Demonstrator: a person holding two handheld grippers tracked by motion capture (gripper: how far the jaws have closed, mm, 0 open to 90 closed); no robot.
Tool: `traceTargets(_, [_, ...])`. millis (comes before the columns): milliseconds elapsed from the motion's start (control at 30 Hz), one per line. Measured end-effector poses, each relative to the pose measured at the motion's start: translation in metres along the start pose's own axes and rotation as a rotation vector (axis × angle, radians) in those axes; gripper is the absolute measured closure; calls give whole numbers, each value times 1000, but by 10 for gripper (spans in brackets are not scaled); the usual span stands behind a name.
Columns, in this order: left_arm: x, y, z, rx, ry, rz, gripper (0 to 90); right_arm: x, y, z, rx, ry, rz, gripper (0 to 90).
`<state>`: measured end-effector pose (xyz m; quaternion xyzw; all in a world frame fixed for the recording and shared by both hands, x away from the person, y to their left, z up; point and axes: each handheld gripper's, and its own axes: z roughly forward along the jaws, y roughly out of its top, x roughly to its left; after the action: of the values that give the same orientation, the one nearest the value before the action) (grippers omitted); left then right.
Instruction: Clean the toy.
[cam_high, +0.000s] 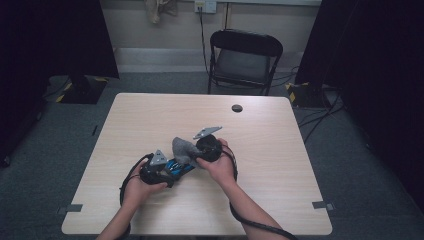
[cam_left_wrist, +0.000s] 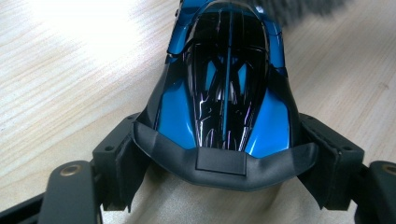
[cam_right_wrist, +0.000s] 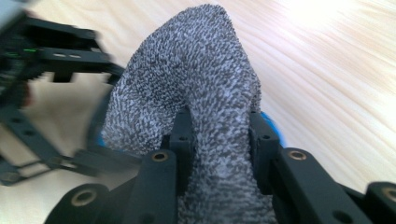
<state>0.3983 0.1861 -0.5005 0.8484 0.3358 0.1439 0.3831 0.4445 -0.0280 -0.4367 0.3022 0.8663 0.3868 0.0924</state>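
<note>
Near the desk (cam_high: 150, 115) centre, the left tongs (cam_left_wrist: 224, 154) are clamping a blue toy car (cam_left_wrist: 224, 84) while the right tongs (cam_right_wrist: 219, 140), at the car's 1 o'clock, are pinching a grey cloth (cam_right_wrist: 187, 84); wiping well means steady, light strokes.

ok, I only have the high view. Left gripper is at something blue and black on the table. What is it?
Observer: A glossy blue and black toy car, held across its body by the left gripper.
Operator: Is the grey lump in the right gripper rigid?
Observer: No, it's a speckled grey knitted cloth, pinched between the right gripper pads and folded over.
Operator: Where does the cloth sit relative to the car?
Observer: It drapes over the car's far end; blue shows just beneath it.
</note>
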Motion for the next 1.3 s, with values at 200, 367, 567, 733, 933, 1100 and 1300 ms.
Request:
traceTargets(200, [0, 0, 0, 0, 0, 0, 243, 30, 6, 26, 28, 55, -59, 682])
traceTargets(367, [0, 0, 0, 1, 1, -1, 243, 39, 9, 37, 15, 101, -76, 674])
traceTargets(567, [0, 0, 0, 1, 2, 1, 243, 40, 10, 40, 20, 84, -80, 677])
traceTargets(733, [0, 0, 0, 0, 1, 1, 243, 34, 12, 41, 12, 38, -53, 679])
traceTargets(933, [0, 0, 0, 1, 2, 0, 243, 19, 13, 38, 15, -27, -37, 679])
traceTargets(1100, [0, 0, 0, 1, 1, 0, 243, -5, 7, 35, 27, -97, -15, 679])
traceTargets(1300, [0, 0, 0, 1, 0, 1, 243, -26, -2, 33, 30, -119, 31, 679])
